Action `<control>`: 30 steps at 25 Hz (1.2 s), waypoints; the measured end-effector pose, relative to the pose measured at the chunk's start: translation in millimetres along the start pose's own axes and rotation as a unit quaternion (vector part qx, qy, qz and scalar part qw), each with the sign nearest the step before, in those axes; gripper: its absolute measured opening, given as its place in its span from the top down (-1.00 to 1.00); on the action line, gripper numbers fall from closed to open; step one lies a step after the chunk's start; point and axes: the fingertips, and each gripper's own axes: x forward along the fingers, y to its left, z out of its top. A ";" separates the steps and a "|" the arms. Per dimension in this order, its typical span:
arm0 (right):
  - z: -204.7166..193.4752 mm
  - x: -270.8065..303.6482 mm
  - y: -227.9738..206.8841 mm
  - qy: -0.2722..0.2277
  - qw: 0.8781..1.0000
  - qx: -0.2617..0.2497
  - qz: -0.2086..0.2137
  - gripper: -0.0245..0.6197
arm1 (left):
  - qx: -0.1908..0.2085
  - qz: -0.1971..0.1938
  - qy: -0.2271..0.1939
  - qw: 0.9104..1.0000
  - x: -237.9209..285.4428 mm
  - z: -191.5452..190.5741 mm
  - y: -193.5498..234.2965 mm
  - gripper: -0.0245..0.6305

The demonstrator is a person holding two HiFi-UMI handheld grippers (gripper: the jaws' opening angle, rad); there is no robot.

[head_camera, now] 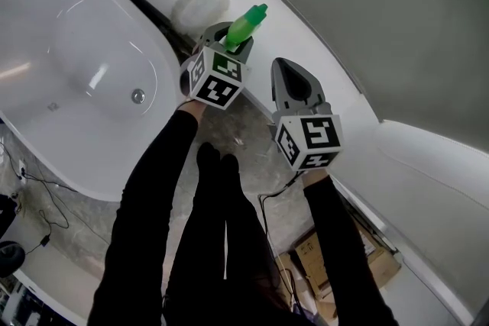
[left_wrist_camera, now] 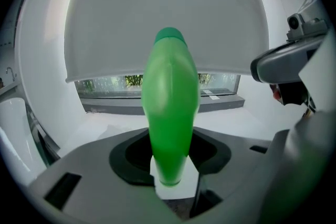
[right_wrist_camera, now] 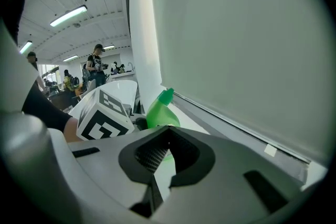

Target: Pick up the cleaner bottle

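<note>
- Left gripper (head_camera: 227,40) grasps the green cleaner bottle (left_wrist_camera: 170,113) around its body; the slick plastic could slip or tilt when lifted.
- Right gripper (head_camera: 284,66) is clenched and empty.

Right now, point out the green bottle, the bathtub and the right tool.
green bottle (left_wrist_camera: 170,113): left gripper view, mid-body.
bathtub (head_camera: 46,19): head view, inner wall.
right tool (head_camera: 286,71): head view, between its tips.

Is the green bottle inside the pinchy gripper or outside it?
Inside. The green cleaner bottle stands between the left gripper's jaws, which press against both its sides.
</note>
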 end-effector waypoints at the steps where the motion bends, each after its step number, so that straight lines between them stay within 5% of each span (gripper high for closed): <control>1: 2.5 -1.5 1.1 -0.001 1.000 -0.001 0.000 0.92 | 0.000 0.001 -0.003 1.000 -2.8 4.0 0.7 0.36; 30: 124.5 -58.6 65.2 -0.056 0.995 -0.061 0.050 0.92 | -0.017 0.080 -0.090 0.993 -162.4 121.7 35.2 0.36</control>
